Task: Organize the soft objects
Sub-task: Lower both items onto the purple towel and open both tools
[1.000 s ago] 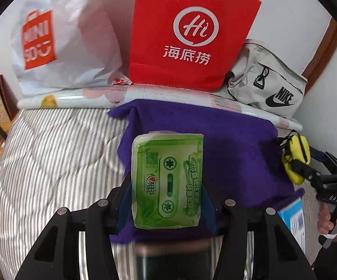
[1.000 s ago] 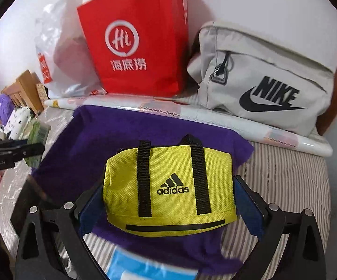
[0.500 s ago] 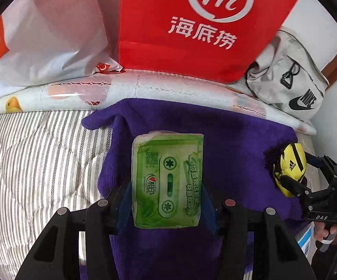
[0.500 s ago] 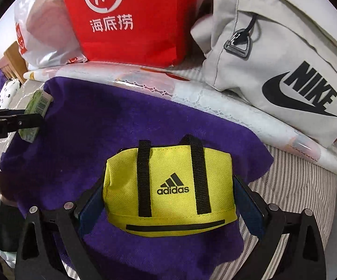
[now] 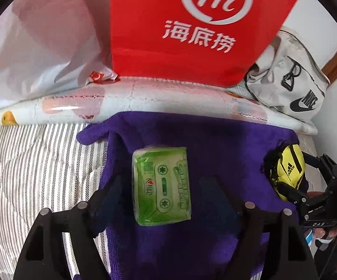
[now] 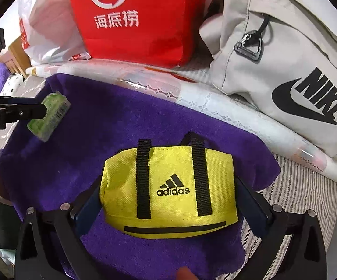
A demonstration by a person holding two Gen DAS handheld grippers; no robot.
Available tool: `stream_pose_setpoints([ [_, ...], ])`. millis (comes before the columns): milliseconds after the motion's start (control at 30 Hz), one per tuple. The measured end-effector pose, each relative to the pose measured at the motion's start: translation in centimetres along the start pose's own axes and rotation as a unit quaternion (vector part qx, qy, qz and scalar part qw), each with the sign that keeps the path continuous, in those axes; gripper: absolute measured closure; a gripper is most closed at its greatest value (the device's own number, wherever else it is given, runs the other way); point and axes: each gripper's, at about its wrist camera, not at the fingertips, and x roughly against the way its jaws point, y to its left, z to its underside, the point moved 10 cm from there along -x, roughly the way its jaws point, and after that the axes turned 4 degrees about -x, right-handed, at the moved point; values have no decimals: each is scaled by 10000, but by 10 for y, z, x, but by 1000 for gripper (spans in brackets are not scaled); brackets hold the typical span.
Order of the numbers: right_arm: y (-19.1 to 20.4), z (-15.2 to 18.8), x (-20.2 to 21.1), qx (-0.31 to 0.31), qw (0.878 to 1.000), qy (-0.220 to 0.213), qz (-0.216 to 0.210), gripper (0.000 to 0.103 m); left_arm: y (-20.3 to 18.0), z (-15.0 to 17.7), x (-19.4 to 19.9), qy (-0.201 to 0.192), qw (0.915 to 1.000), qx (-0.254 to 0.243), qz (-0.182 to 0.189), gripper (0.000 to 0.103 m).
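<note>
Your left gripper [image 5: 161,186] has just been opening around the green tissue pack [image 5: 161,186] mid-purple towel [image 5: 226,144], while your right gripper [image 6: 168,191] clamps the yellow pouch [image 6: 168,191] near the towel's right edge, where releasing carelessly could roll it off.

The towel [image 5: 215,144] is spread on the bed [image 5: 28,163]. On the towel, the tissue pack [image 5: 161,184] is laid toward its left and the small bag [image 6: 168,191] toward its right. Behind the towel, a roll [image 5: 131,102] is laid, and behind that 3 bags [image 5: 191,28] are stood.
</note>
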Motion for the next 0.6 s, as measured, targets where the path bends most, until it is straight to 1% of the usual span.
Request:
stream_pose_setpoints([
  [100, -2, -1, 7, -85, 9999, -88, -87, 0, -2, 1, 4, -29, 10000, -46, -72, 25],
  [200, -2, 5, 2, -109, 9998, 167, -61, 0, -5, 5, 9, -41, 10000, -79, -45, 25],
  [333, -2, 8, 1, -121, 9997, 200, -76, 0, -7, 13, 18, -36, 9999, -110, -30, 25],
  [433, -4, 13, -2, -223, 9987, 451, -130, 0, -9, 20, 24, -50, 9999, -162, 2, 25],
  [533, -4, 14, -1, -283, 9982, 494, -168, 0, -12, 23, 29, -89, 9998, -192, 54, 25],
  [600, -2, 14, 2, -358, 9980, 454, -268, 0, -13, 25, 32, -108, 9997, -198, 65, 25],
])
